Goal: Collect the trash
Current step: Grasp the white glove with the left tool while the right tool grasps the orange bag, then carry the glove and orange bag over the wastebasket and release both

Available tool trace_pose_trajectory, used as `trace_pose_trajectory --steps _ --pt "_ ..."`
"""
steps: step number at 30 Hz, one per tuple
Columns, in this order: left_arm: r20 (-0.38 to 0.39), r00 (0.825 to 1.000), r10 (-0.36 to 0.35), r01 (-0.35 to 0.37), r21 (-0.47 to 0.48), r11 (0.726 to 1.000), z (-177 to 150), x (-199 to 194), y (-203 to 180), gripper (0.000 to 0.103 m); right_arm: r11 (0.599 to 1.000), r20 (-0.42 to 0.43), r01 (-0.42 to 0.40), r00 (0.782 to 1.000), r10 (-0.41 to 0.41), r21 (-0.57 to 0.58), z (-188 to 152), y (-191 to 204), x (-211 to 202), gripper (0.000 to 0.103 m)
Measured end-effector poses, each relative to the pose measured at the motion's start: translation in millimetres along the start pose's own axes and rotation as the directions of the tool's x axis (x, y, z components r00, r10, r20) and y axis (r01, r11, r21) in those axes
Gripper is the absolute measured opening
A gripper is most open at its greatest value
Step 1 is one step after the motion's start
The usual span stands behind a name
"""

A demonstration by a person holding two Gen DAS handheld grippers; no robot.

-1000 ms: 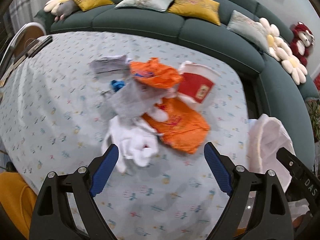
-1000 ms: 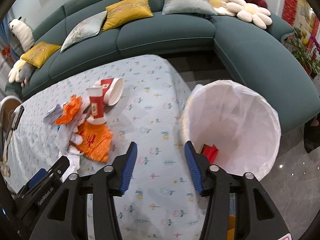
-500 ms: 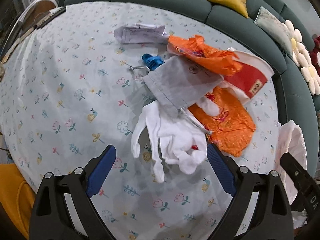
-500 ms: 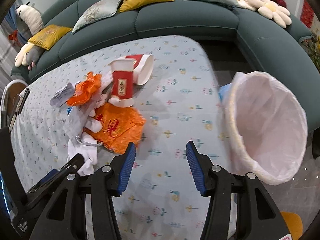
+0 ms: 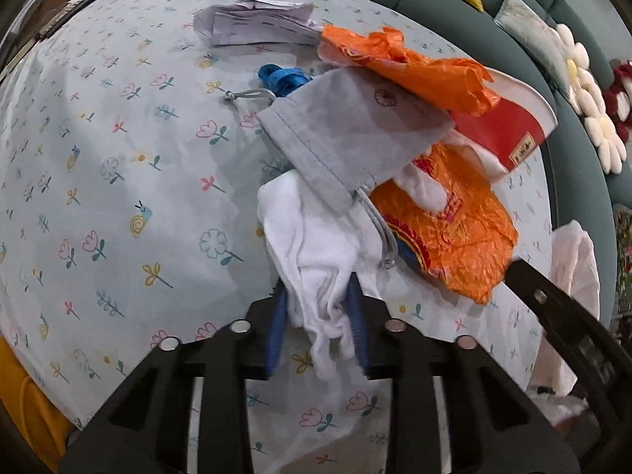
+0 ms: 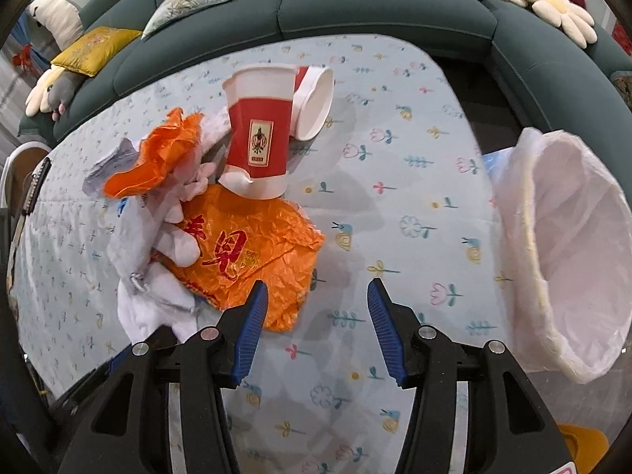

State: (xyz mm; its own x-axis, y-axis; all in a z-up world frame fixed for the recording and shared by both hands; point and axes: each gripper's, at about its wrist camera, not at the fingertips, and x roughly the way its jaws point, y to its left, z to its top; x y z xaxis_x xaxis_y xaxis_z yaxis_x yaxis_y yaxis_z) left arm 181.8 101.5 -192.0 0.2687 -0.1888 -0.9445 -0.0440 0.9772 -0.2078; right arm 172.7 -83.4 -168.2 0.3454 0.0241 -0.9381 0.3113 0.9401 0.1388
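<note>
Left gripper pinching white glove on table | right gripper hanging open, empty | 2 cups, wrappers awaiting; lined bin sitting beside table.

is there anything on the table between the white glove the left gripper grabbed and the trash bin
Partly. The left gripper is shut on the white glove, and the orange bag lies beside it toward the trash bin. Past that bag the tablecloth is bare up to the bin, and the right gripper hovers open over that stretch.
</note>
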Motion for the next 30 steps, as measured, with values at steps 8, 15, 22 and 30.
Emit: trace_pose_trajectory --steps 8,15,22,30 --pt "-0.002 1.0 0.012 -0.012 0.0 1.0 4 -3 6 0.022 0.999 -0.037 -0.03 0.999 0.031 0.011 6 14 20 0.051" --pt "-0.006 1.0 0.016 -0.016 0.004 1.0 4 -2 5 0.022 0.998 -0.062 -0.054 0.997 0.055 0.011 2 22 35 0.029" --pt "0.002 0.999 0.034 -0.034 0.016 0.999 -1 -9 -3 0.021 0.997 -0.029 -0.073 0.997 0.072 -0.025 -8 21 14 0.011" --pt "0.037 0.999 0.026 -0.028 0.063 0.998 -16 -32 -35 0.021 0.994 0.041 -0.106 0.994 0.105 0.023 -21 -7 -35 0.01"
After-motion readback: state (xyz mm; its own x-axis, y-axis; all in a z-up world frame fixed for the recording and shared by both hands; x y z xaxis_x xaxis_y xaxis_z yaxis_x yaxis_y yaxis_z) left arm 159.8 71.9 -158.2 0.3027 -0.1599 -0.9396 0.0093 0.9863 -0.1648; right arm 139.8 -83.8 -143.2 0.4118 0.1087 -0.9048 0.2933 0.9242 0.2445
